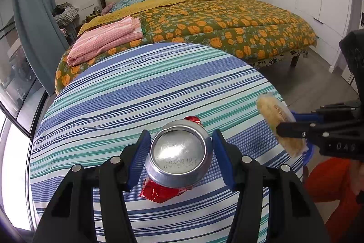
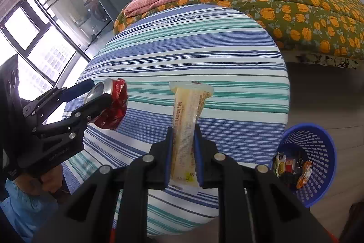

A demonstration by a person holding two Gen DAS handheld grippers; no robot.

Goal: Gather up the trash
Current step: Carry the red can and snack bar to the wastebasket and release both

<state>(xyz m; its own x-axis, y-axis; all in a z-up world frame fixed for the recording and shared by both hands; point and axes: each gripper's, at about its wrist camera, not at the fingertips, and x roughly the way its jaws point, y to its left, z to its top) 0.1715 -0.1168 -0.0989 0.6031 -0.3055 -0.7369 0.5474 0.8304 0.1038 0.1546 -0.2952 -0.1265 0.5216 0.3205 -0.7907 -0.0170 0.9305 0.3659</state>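
A crushed red can [image 1: 178, 157] is clamped between the blue pads of the left gripper [image 1: 180, 157], its silver base turned toward the left wrist camera and its crumpled red body pointing away; the pads [image 1: 139, 159] press on both sides of the can, which is held above the striped tablecloth [image 1: 159, 83] without touching it. In the right wrist view the same can [image 2: 109, 104] is seen at the left, lifted over the near edge of the round table [image 2: 204, 42] by the left gripper [image 2: 97, 97].

A long, pale yellow plastic wrapper [image 2: 186, 129] with printed text is pinched in the right gripper [image 2: 183, 152], whose jaws are closed tight on its lower part; the wrapper stands out upward from the fingers, its flared end over the cloth. From the left wrist camera the wrapper [image 1: 278, 123] is seen at the right edge of the table, gripped by the right gripper [image 1: 289, 126].

A blue perforated basket [image 2: 318, 152] is seen on the floor just beside the table, on its right side and tilted in the view; several coloured packets are already lying inside it. A bed [image 1: 227, 26] with an orange-flowered quilt and a folded pink cloth [image 1: 107, 38] is seen behind the table; a grey-blue curtain [image 1: 34, 26] is hung by the window at the left.
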